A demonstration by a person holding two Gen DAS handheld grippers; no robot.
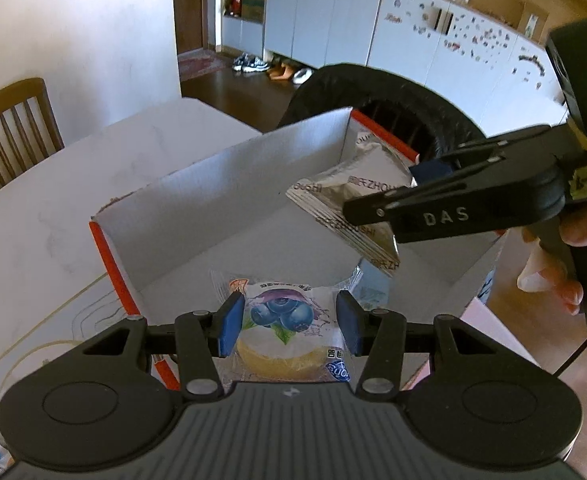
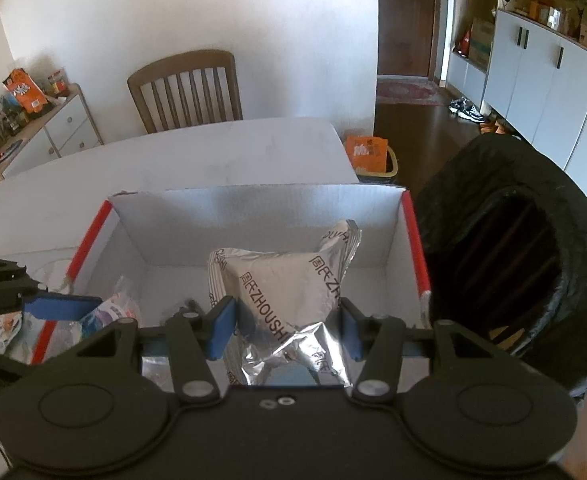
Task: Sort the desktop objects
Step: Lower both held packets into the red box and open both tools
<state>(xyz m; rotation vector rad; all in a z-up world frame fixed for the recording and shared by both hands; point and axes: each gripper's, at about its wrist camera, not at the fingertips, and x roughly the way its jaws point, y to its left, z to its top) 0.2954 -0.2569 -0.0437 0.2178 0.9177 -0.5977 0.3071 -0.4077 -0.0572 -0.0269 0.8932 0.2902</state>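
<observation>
Blueberry cake packet (image 1: 289,328) sits squarely between the blue pads (image 1: 229,330) of the left gripper (image 1: 289,330), low in the centre of the left wrist view, and the jaws are clamped on its clear wrapper from both sides. It hangs just over the near edge of the white cardboard box (image 1: 229,184), the one with red-orange rims, which fills the middle of the frame on the pale tabletop (image 1: 53,184).

Over on the right of that same view comes the right gripper (image 1: 377,216), black fingers marked DAS, carrying a silver foil packet (image 1: 341,208) printed ZHOUSHI, held above the open box. A person's hand (image 1: 553,276) shows at the right edge, wrapped round the handle.

Switch to the right wrist view: the silver foil packet (image 2: 285,300) fills the centre, and the right gripper (image 2: 285,330) has its jaws closed on it, blue pads (image 2: 223,328) pressing into the crinkled foil. Below it lies the box (image 2: 253,216) interior. At the left edge, the left gripper's blue pad (image 2: 61,306) pokes in with a glimpse of the blueberry wrapper (image 2: 109,312) beside it.

A black-lined bin (image 2: 533,248) stands just beside the box on the right, and a wooden chair (image 2: 185,88) waits behind the tabletop (image 2: 213,152).
</observation>
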